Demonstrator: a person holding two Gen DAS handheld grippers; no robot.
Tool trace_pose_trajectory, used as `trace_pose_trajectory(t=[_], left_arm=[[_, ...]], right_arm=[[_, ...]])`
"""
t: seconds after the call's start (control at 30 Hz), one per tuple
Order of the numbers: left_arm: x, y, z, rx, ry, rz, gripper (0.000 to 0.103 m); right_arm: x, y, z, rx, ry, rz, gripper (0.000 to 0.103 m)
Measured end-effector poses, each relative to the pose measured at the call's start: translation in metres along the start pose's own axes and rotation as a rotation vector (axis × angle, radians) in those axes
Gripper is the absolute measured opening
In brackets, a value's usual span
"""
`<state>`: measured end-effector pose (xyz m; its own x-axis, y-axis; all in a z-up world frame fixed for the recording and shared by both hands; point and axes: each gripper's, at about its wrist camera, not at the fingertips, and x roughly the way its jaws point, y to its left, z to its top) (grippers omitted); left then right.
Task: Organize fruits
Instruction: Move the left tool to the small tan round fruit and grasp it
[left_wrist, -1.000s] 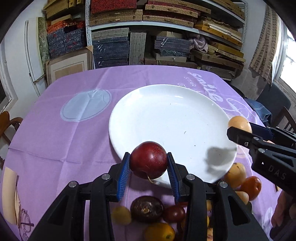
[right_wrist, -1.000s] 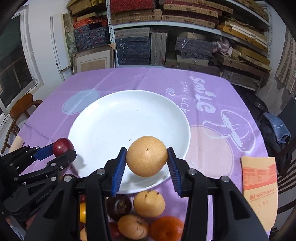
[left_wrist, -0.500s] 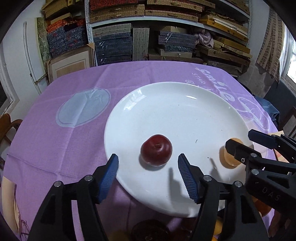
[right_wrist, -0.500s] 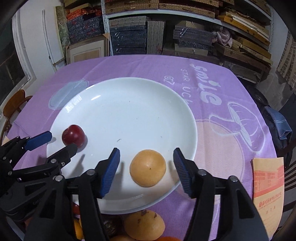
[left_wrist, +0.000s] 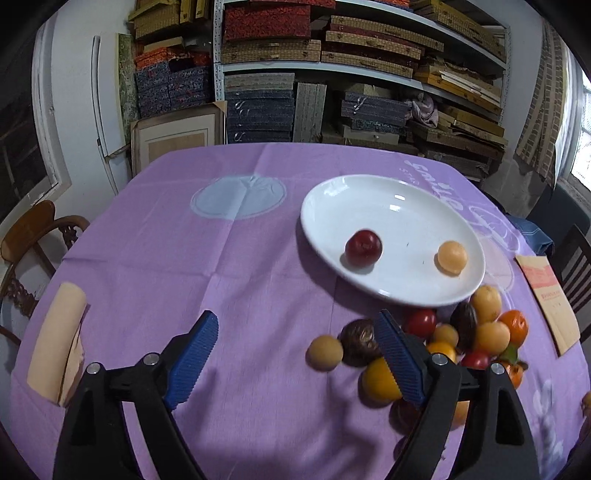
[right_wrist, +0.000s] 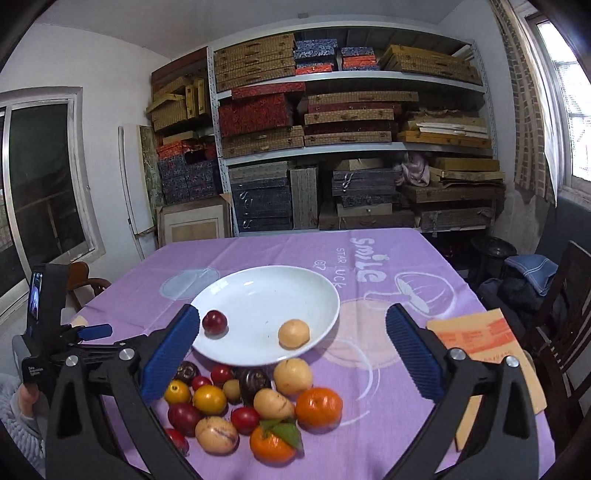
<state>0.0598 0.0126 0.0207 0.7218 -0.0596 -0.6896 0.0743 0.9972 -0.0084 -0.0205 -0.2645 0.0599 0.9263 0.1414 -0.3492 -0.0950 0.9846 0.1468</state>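
Both grippers, the left gripper (left_wrist: 295, 354) and right gripper (right_wrist: 291, 350), have drawn back with jaws spread and empty, leaving the red plum (left_wrist: 363, 247) and yellow pear (left_wrist: 452, 257) on the white plate (left_wrist: 369, 192), so the fruit pile (right_wrist: 255, 402) comes next.

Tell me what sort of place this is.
Probably a storeroom doubling as a dining spot: metal shelves crammed with stacked flat boxes, a table in a purple cloth, wooden chairs beside it.
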Motion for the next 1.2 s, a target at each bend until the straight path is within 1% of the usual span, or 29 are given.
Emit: trace_pose_trajectory(t=[0.07,0.13,0.17,0.23,0.3,0.37,0.5,0.6,0.7,0.77,0.87,0.9,0.97,1.0,1.1,1.2], left_arm=[[0.005,0.000,-0.015,0.007,0.006,0.016,0.087],[0.012,0.001,-0.024,0.010,-0.006,0.052,0.087],[0.017,0.001,-0.026,0.009,-0.008,0.072,0.087],[0.024,0.003,-0.026,0.006,0.011,0.073,0.087],[0.025,0.004,-0.027,0.000,0.005,0.067,0.087],[0.028,-0.001,-0.026,0.021,0.002,0.072,0.087],[0.037,-0.004,-0.026,0.034,0.026,0.034,0.087],[0.043,-0.001,-0.023,0.017,0.048,0.011,0.087],[0.050,0.006,-0.021,-0.025,0.070,0.016,0.088],[0.051,0.012,-0.021,-0.054,0.067,0.007,0.088],[0.048,0.011,-0.020,-0.039,0.052,0.036,0.088],[0.048,0.009,-0.021,-0.028,0.059,0.036,0.088],[0.050,0.006,-0.023,-0.018,0.083,0.011,0.088],[0.052,0.003,-0.023,-0.009,0.092,0.003,0.086],[0.055,0.001,-0.018,-0.015,0.080,-0.016,0.086],[0.061,0.001,-0.015,-0.034,0.088,-0.047,0.081]], right_arm=[[-0.004,0.000,-0.022,0.017,0.002,0.013,0.099],[0.000,0.001,-0.038,0.005,0.043,-0.003,0.099],[0.004,0.002,-0.042,-0.012,0.072,-0.020,0.099],[0.010,0.004,-0.046,-0.026,0.099,-0.027,0.099],[0.008,0.003,-0.047,-0.018,0.093,-0.019,0.099],[0.007,0.000,-0.048,-0.018,0.080,-0.023,0.099],[0.008,-0.004,-0.046,-0.005,0.083,-0.032,0.099],[0.011,-0.007,-0.045,0.007,0.095,-0.034,0.099],[0.012,-0.008,-0.045,0.017,0.099,-0.031,0.099],[0.012,-0.008,-0.045,0.016,0.097,-0.031,0.099],[0.011,-0.008,-0.045,0.016,0.097,-0.033,0.099],[0.012,-0.009,-0.046,0.016,0.098,-0.033,0.099],[0.012,-0.009,-0.046,0.019,0.098,-0.031,0.099],[0.012,-0.010,-0.046,0.023,0.098,-0.031,0.099],[0.013,-0.013,-0.048,0.033,0.100,-0.033,0.099],[0.013,-0.015,-0.048,0.042,0.099,-0.033,0.099]])
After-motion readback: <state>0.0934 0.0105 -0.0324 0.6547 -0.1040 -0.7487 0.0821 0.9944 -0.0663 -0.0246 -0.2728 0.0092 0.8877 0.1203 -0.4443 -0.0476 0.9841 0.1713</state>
